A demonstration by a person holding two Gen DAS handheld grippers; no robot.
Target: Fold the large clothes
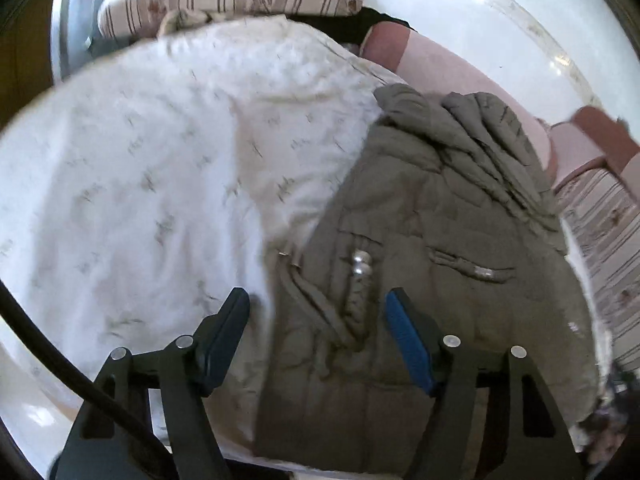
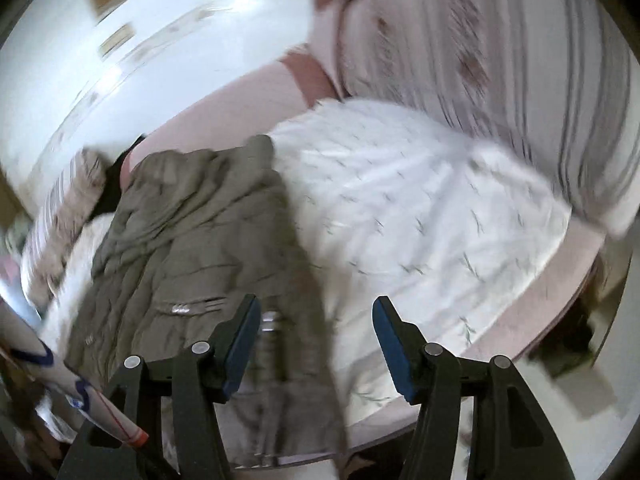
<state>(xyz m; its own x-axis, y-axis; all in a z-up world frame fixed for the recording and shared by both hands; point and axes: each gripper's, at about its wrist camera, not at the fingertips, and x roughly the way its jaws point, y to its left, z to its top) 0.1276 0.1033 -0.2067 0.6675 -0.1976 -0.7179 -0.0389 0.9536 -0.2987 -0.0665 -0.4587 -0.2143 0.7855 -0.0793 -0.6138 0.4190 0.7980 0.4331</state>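
Jacket, olive and quilted, lies on a white sheet on the bed, its long axis running away from both cameras toward the pink headboard, zipper pulls at the near end. Left tongs hang released above its near edge, gripping nothing. Right tongs are likewise spread over the jacket's side edge where it meets the sheet; a striped pillow lies beyond.
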